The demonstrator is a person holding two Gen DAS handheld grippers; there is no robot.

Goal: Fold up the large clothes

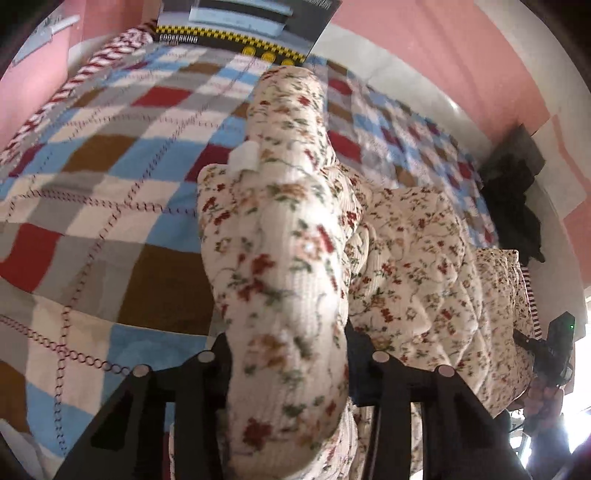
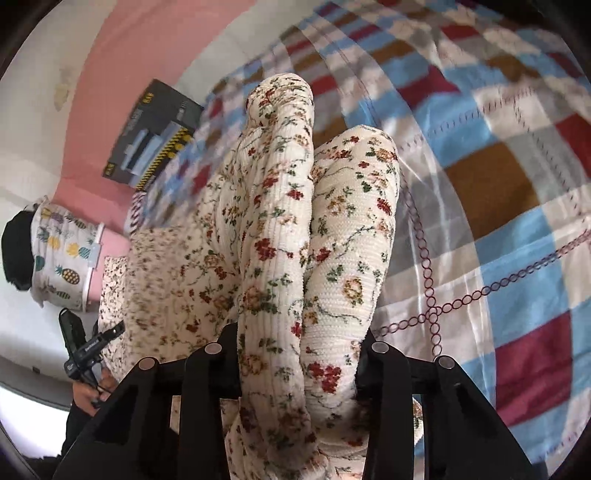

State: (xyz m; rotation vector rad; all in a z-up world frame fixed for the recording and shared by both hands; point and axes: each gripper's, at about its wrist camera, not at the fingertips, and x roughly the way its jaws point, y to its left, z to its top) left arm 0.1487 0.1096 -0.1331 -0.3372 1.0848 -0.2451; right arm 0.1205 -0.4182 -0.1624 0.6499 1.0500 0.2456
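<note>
A cream floral knit garment (image 1: 288, 229) is bunched between the black fingers of my left gripper (image 1: 286, 354), which is shut on a thick fold of it. The rest of the garment trails off to the right across the bed. In the right wrist view the same floral garment (image 2: 306, 229) stands in two thick rolls between the fingers of my right gripper (image 2: 295, 354), shut on it too. Both holds lift the cloth off the checked blanket. The other gripper (image 1: 554, 347) shows at the right edge of the left wrist view, and at the left edge (image 2: 85, 350) of the right wrist view.
A checked blanket (image 1: 110, 177) in blue, red, brown and white covers the bed. A dark box with yellow markings (image 1: 251, 29) lies at the bed's far end. Dark clothing (image 1: 517, 206) lies by the pink wall. A pineapple-print basket (image 2: 62, 254) stands on the floor.
</note>
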